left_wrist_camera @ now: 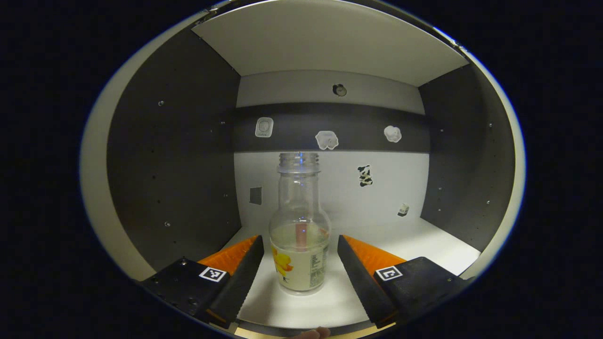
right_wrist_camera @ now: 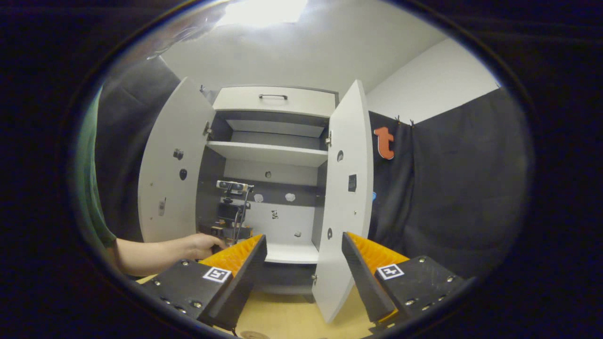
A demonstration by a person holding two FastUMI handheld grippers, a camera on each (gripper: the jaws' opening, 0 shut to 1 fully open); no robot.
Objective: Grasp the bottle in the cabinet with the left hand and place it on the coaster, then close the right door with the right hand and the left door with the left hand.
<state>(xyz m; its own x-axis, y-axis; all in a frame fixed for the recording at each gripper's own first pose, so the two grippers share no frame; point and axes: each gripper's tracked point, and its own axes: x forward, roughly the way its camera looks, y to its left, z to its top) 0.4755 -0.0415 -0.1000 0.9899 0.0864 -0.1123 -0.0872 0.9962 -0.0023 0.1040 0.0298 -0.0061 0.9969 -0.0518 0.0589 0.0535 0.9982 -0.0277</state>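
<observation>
A clear uncapped bottle [left_wrist_camera: 299, 226] with a pale label stands upright on the white cabinet floor [left_wrist_camera: 424, 245], in the left gripper view. My left gripper [left_wrist_camera: 299, 254] is open, one finger on each side of the bottle's lower body with a gap on both sides. In the right gripper view my right gripper [right_wrist_camera: 304, 256] is open and holds nothing, well back from the cabinet [right_wrist_camera: 271, 155]. Both doors stand open: the left door [right_wrist_camera: 172, 165] and the right door [right_wrist_camera: 346, 197]. A hand [right_wrist_camera: 200, 246] holds the other gripper [right_wrist_camera: 231, 207] inside the cabinet.
Small stickers dot the cabinet's back wall [left_wrist_camera: 330, 183]. A shelf [right_wrist_camera: 268, 153] and a drawer [right_wrist_camera: 275, 100] sit above the lower compartment. The right door's lower edge hangs over a wooden tabletop [right_wrist_camera: 282, 320]. A round edge [right_wrist_camera: 254, 335] shows at the bottom of the table.
</observation>
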